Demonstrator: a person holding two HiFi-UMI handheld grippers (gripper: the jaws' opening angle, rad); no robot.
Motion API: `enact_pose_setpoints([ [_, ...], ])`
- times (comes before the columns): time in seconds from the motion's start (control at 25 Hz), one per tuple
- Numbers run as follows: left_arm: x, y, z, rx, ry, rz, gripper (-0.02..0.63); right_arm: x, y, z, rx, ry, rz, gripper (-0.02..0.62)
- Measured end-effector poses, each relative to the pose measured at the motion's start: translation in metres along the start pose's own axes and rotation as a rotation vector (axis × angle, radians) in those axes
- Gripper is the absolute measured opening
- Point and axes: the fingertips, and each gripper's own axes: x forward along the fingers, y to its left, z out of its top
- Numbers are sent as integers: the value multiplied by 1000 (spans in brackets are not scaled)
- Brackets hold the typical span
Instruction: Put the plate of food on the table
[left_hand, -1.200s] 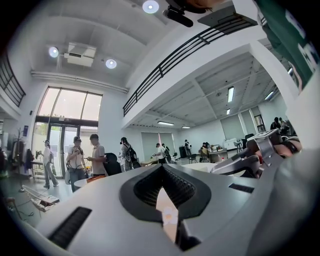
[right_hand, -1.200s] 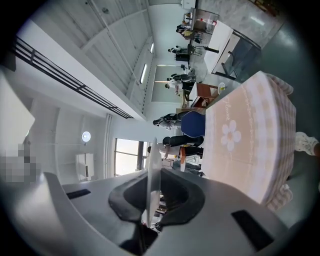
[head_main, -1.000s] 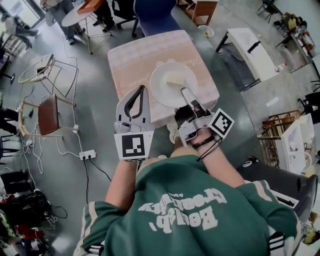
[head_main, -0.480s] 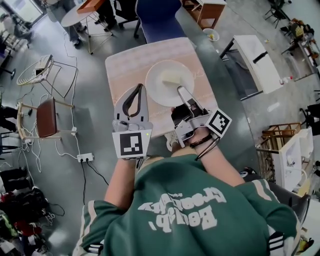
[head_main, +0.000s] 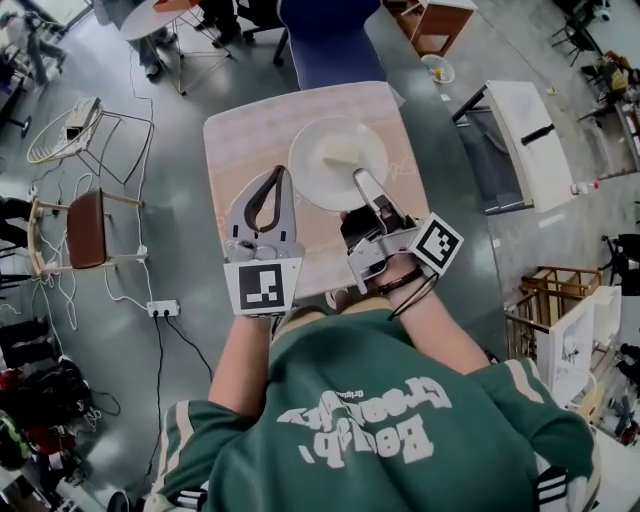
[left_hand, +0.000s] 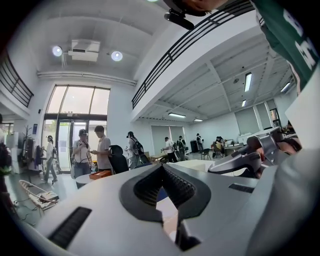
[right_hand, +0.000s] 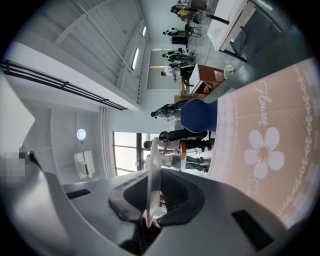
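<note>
A white plate with a pale piece of food is over the middle of the small table with the pink flowered cloth. My right gripper is shut on the plate's near right rim. In the right gripper view the plate shows edge-on between the jaws, with the cloth to the right. I cannot tell whether the plate rests on the cloth. My left gripper hovers over the table's near left part, left of the plate, shut with nothing in it; its tips meet.
A blue chair stands at the table's far side. A wooden chair and a wire rack are on the floor at left, with a power strip and cables. A white table stands at right. People stand far off.
Both grippers and the plate have moved forward: the plate hung over the table's near edge before and is now over its middle. The right grip on the rim is unchanged.
</note>
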Motion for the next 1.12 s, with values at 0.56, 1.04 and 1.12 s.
enact_pose_setpoints([
  [0.56,82,12,-39,21,85,36,9,59,-64,35,91,73,-55,34],
  [1.04,120,29,-93,-1,157,68,9,86,-120,53,117,72,-106,34],
  [1.12,120,29,-98,5,164,69,9,85,-128,50,127,75,-113,34],
])
